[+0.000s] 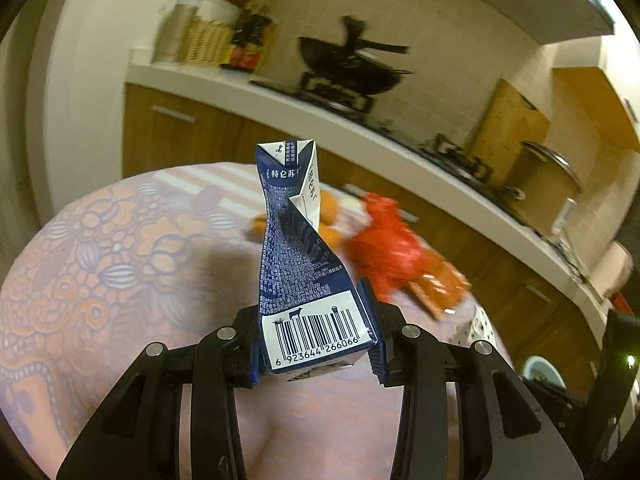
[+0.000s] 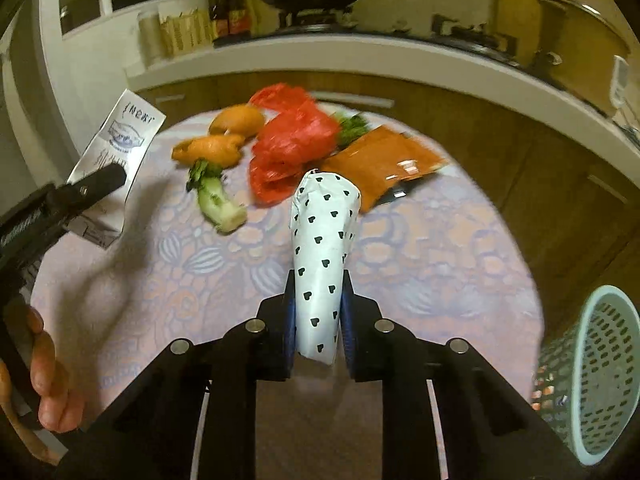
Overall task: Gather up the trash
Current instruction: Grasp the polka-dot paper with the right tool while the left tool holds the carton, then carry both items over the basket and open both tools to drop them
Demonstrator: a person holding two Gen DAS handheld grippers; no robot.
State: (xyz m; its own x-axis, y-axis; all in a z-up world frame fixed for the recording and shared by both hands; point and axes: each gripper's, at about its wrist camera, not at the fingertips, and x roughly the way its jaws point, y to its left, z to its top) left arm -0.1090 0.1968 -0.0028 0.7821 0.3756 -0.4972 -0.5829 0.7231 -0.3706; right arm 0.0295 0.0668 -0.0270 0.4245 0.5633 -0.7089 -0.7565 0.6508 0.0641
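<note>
My left gripper (image 1: 316, 320) is shut on a crushed blue milk carton (image 1: 296, 248), which stands up between the pads with its barcode facing the camera. In the right wrist view the same carton (image 2: 116, 148) is held above the table's left edge. My right gripper (image 2: 318, 300) is shut on a white paper pack printed with black hearts (image 2: 324, 232), which points away over the table. On the table beyond lie a red plastic bag (image 2: 292, 144), orange peels (image 2: 216, 144), a green vegetable stalk (image 2: 218, 204) and an orange packet (image 2: 380, 160).
A round table with a patterned pink cloth (image 2: 440, 260) holds the litter. A pale blue perforated basket (image 2: 600, 368) stands low at the right, beside the table. A kitchen counter (image 2: 360, 56) with a wok runs behind. A person's hand (image 2: 44, 380) grips the left tool.
</note>
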